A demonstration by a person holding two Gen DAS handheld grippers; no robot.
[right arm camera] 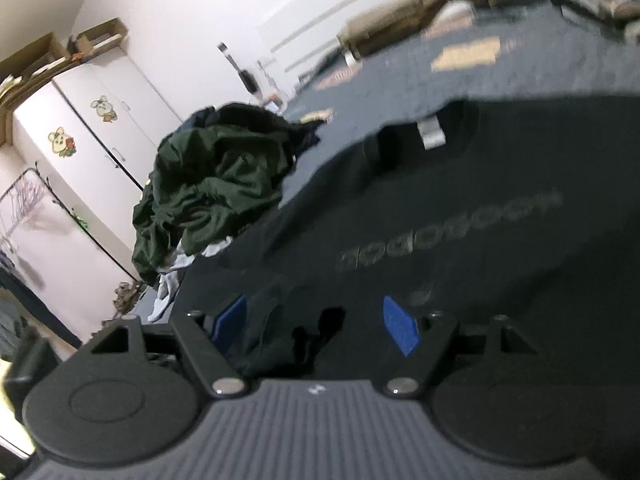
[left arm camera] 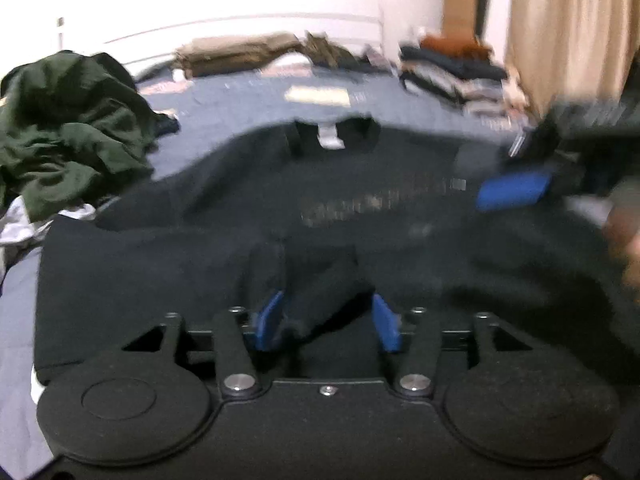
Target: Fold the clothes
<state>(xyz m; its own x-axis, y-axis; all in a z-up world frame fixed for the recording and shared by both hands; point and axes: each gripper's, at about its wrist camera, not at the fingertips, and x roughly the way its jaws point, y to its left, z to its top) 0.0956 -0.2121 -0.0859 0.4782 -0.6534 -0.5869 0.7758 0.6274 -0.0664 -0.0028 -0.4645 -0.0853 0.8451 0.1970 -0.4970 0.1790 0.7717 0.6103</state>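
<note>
A black T-shirt (left arm camera: 248,200) with grey chest lettering lies spread on the blue bedspread (left arm camera: 240,100), its collar and white label (left arm camera: 330,137) at the far side. My left gripper (left arm camera: 327,322) hovers over the shirt's near hem. Its blue pads stand apart with a hump of black cloth loose between them. In the right wrist view the same shirt (right arm camera: 460,208) fills the frame. My right gripper (right arm camera: 316,322) is open above it, with a rumpled fold lying between the pads but not pinched. A blurred blue pad (left arm camera: 512,192) of the right gripper shows at the shirt's right side.
A crumpled dark green garment (left arm camera: 68,132) is heaped on the bed's left, with white cloth (left arm camera: 20,224) under it. Folded stacks (left arm camera: 456,72) sit at the far right near a beige curtain (left arm camera: 568,32). A white wardrobe (right arm camera: 80,128) with stickers stands beyond the bed.
</note>
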